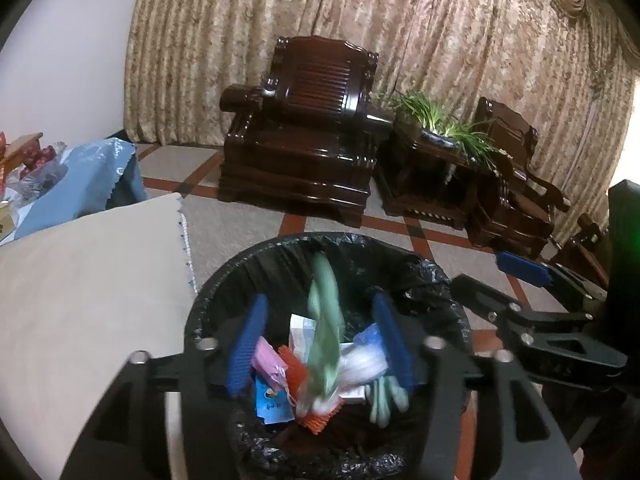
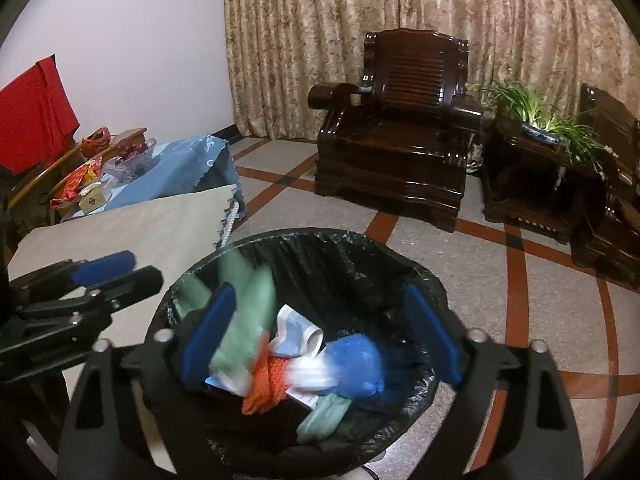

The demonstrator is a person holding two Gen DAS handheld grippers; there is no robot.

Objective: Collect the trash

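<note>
A home living room. Dark carved wooden armchairs [image 2: 394, 136] stand on a tiled floor [image 2: 460, 280] with red bands, before full-length patterned curtains [image 2: 400, 20]. A potted plant [image 2: 548, 120] sits on a dark side table [image 2: 524, 176] between the chairs. A table under a blue cloth [image 2: 172, 176] holds household clutter.

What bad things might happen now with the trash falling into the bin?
The green wrapper is blurred and seems to be mid-fall between the open left tongs; it might catch the bin rim and land on the floor. The right tongs hang low over the black liner and could snag it.
</note>
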